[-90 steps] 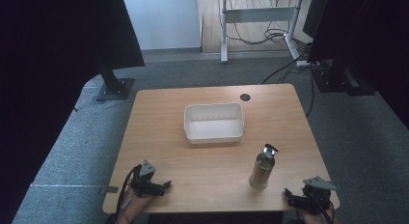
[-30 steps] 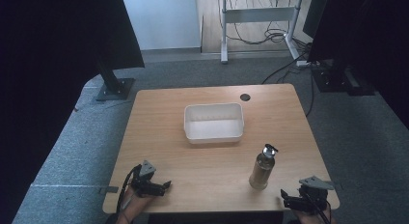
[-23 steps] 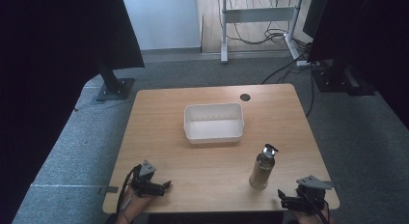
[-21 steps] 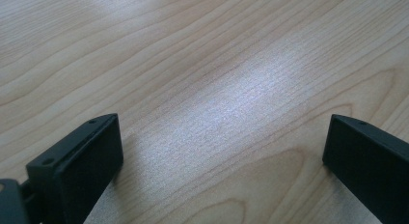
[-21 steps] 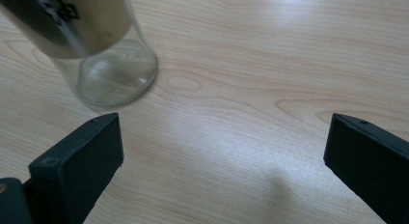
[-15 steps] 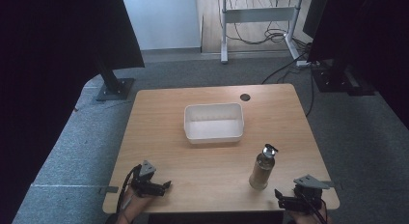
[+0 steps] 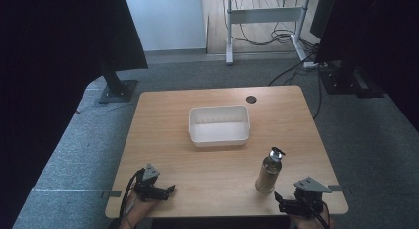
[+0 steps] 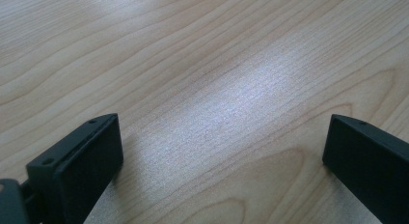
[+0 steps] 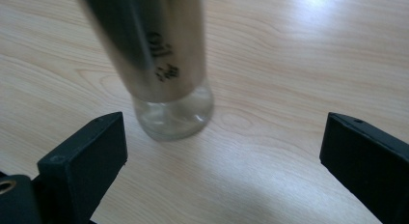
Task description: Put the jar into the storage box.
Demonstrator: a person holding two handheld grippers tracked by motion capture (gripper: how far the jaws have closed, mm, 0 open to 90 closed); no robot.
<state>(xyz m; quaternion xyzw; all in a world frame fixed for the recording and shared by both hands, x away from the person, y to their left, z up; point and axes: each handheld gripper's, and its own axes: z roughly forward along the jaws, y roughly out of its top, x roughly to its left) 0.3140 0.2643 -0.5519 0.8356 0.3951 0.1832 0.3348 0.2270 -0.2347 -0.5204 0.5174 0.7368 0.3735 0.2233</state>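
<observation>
Resting near the surface (image 7: pixel 197 174)'s front edge, the left tongs (image 7: pixel 165 190) and right tongs (image 7: pixel 281 202) both gape, released. At eleven o'clock from the right tongs stands an upright oil bottle (image 7: pixel 269 171), likely rigid, slippery, top-heavy; grip the mid-body. A white tray (image 7: pixel 218 138) lies beyond.

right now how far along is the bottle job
Barely begun. Nothing looks done: the oil bottle stands upright on the table, apart from the empty white tub. In hand: the right gripper sits near the table's front edge with its jaws wide open, aimed at the bottle's clear base but not around it. The left gripper rests open over bare wood. Left: grasping the bottle and moving it, possibly to the tub.
</observation>
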